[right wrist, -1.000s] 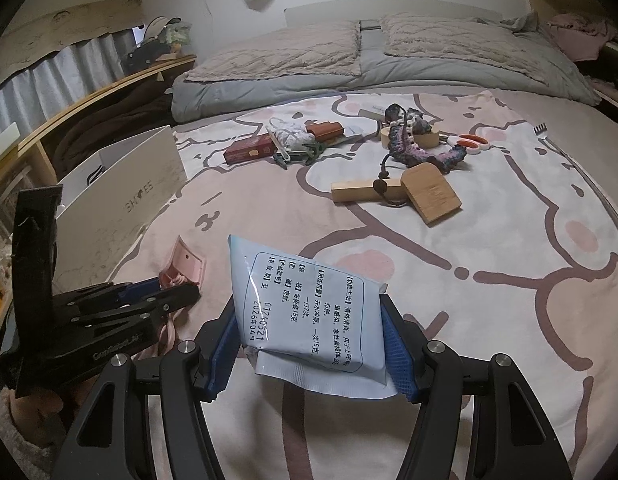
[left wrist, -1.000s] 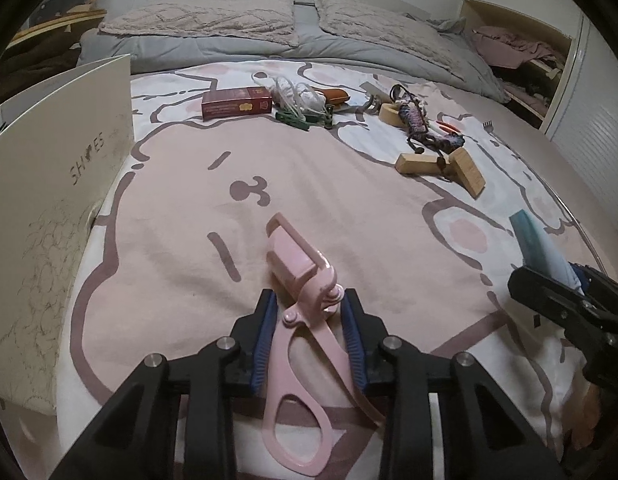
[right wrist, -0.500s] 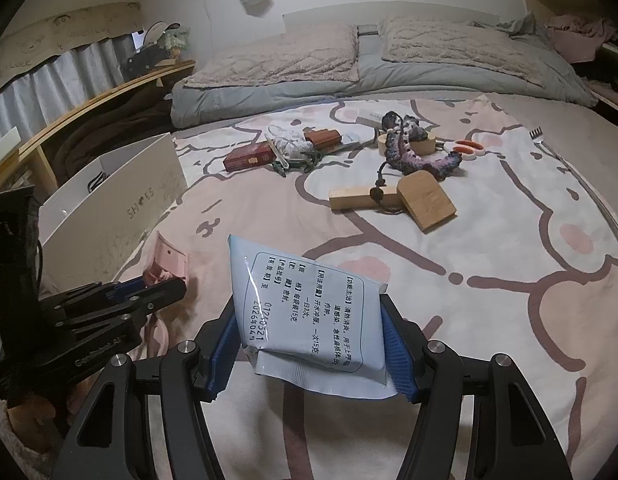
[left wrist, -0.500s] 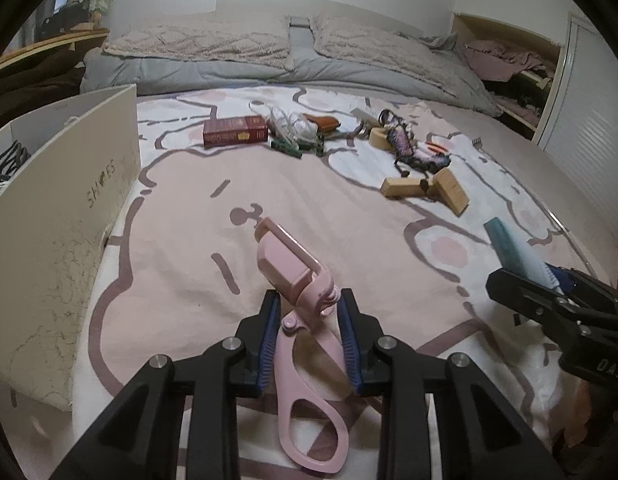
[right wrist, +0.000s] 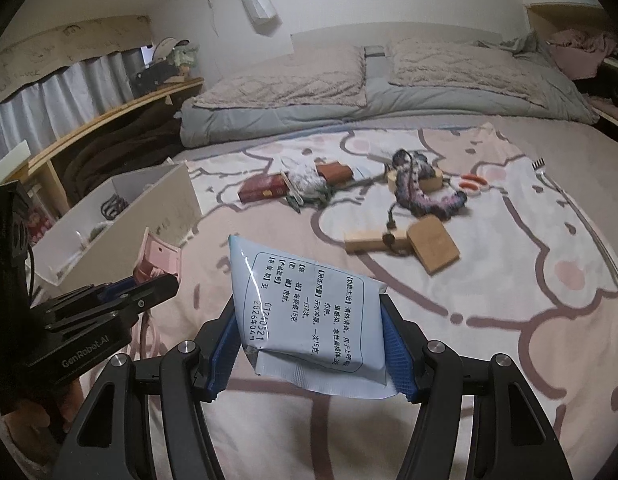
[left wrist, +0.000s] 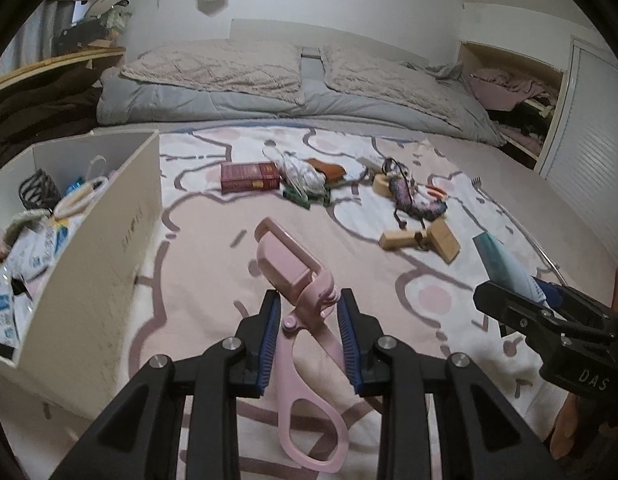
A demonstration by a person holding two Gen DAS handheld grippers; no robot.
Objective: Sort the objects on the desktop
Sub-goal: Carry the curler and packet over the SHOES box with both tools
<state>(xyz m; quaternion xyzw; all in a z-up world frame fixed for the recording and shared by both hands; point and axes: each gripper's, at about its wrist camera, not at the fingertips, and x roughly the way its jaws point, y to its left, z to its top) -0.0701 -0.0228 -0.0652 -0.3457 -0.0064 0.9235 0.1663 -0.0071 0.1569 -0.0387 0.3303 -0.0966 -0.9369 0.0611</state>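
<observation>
My left gripper (left wrist: 307,312) is shut on a pink eyelash curler (left wrist: 297,272) and holds it above the bed, just right of the white shoe box (left wrist: 109,216). My right gripper (right wrist: 309,328) is shut on a light blue sachet (right wrist: 305,312) with printed text, held above the blanket. The left gripper also shows in the right wrist view (right wrist: 149,284), with the curler (right wrist: 159,256) sticking up near the box (right wrist: 149,200). The right gripper and sachet (left wrist: 505,264) show at the right of the left wrist view.
The box holds several packets and hair ties (left wrist: 37,216). On the pink cartoon blanket (left wrist: 197,280) lie a red box (left wrist: 249,176), a white cable bundle (left wrist: 301,172), wooden blocks (left wrist: 425,236), a purple knitted piece (left wrist: 413,200) and a small fork (right wrist: 541,168). Pillows lie behind.
Both grippers have risen and tilted up with their loads. The left gripper has moved towards the shoe box, whose inside now shows.
</observation>
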